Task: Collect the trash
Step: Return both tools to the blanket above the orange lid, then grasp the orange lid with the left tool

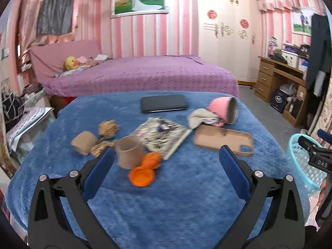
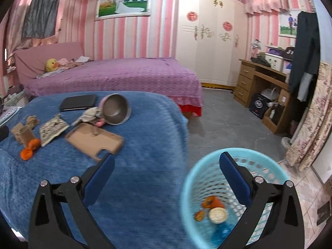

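**Fingers spread, nothing held on either side**

Fingers spread on our left gripper [image 1: 166, 157] and right gripper [image 2: 167, 166]. Risk: sweeping the phone case [image 1: 224, 143] or bowl [image 1: 225, 110] into the basket [image 2: 188, 186], or tipping the cardboard tube [image 1: 129, 154] beside the orange peel [image 1: 145, 168].

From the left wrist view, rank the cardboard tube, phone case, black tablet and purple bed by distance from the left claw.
1. Cardboard tube, just beyond the left finger.
2. Phone case, right.
3. Black tablet, blanket's far edge.
4. Purple bed, behind.

Cardboard tube [image 1: 129, 154] on blanket [image 1: 178, 199], peel [image 1: 145, 167] beside; basket [image 2: 199, 178] right of blanket, scraps inside.
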Motion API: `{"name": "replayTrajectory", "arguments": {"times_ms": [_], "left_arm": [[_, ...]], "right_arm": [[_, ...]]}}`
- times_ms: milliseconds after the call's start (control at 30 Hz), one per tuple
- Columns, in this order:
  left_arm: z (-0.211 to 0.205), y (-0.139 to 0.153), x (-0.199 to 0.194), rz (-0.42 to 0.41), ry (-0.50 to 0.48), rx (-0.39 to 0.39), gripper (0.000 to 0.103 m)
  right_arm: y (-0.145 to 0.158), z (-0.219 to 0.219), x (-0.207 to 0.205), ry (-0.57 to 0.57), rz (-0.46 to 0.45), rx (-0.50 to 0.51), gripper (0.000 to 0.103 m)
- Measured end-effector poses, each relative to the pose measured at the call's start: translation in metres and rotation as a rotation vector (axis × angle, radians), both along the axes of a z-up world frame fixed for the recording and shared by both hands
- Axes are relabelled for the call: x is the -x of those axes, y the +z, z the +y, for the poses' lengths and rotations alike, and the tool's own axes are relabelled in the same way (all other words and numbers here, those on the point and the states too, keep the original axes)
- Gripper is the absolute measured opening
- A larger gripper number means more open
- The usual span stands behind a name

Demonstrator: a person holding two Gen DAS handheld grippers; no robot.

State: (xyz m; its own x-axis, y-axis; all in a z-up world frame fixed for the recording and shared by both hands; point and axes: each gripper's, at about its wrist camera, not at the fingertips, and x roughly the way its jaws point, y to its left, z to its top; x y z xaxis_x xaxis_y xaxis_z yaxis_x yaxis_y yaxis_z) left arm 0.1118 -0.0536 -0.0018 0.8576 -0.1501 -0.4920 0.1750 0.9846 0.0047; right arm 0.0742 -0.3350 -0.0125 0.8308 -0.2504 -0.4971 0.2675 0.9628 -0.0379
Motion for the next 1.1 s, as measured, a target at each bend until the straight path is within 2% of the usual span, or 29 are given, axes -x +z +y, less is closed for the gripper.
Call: {"name": "replayTrajectory", "arguments": {"times_ms": [233,467,567,667,800,933,1033,1100], "left_arm": [[0.044,-0.017,-0.017,0.037,0.071,0.001,0.098],[0.071,-0.021,-0.025,0.048,0.104,0.009,0.098],[0.08,-0.028,-0.029,0.077,0.112,0.012,0.098],[0.086,-0.036,-0.032,0.1,0.118,0.01,0.098],[0.087,-0.05,-0.04,0.147,0.104,-0.009,0.098],[0.085,-0.064,-0.051,0.217,0.069,0.018,0.097],[0.076,-0.067,-0.055,0.225,0.037,0.023,0.097],[0.068,-0.069,-0.057,0.235,0.01,0.01,0.089]], "right_arm": [[-0.001,0.035,-0.014,0.041,0.014,-0.031,0.099],[0.013,0.057,-0.032,0.054,0.011,-0.041,0.099],[0.008,0.068,-0.041,0.065,0.016,-0.03,0.099],[-0.011,0.073,-0.05,0.076,0.059,-0.021,0.099],[-0.017,0.072,-0.055,0.083,0.075,-0.047,0.099],[-0.019,0.067,-0.055,0.063,0.075,-0.032,0.099],[-0.023,0.061,-0.057,0.055,0.089,-0.046,0.099],[-0.026,0.057,-0.058,0.05,0.096,-0.058,0.099]]}}
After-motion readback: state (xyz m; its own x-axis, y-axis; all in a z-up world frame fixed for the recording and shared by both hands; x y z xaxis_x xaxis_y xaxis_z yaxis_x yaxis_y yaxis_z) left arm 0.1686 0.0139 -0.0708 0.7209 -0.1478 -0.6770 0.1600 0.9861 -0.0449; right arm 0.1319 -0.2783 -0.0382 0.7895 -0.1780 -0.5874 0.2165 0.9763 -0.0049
